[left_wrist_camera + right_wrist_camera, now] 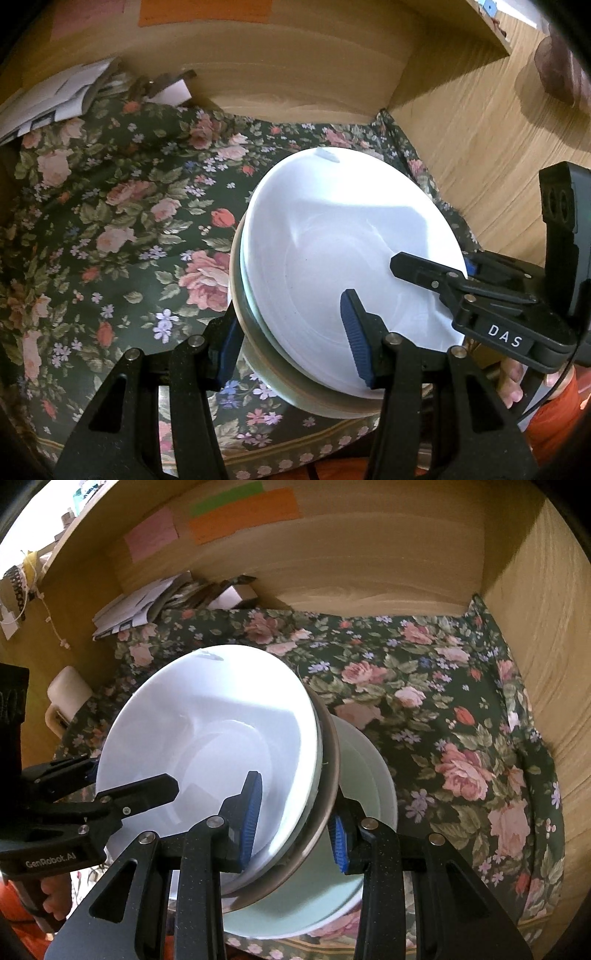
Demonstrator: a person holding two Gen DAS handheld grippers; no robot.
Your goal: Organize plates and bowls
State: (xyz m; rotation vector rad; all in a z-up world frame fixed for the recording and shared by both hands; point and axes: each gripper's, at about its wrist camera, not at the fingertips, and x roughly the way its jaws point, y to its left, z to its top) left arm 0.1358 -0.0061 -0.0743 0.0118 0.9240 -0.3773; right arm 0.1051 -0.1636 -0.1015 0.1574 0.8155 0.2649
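Left gripper (291,345) pinches the near rim of the stacked plates (343,240), white plate on top; right gripper (295,821) is clamped on the opposite edge. The stack hangs tilted over the floral cloth (443,701) inside the wooden cabinet (369,554), seemingly not yet set down, so placement remains.

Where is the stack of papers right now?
In both views, the stack of papers lies in the back left corner on the floral cloth, against the wooden wall.
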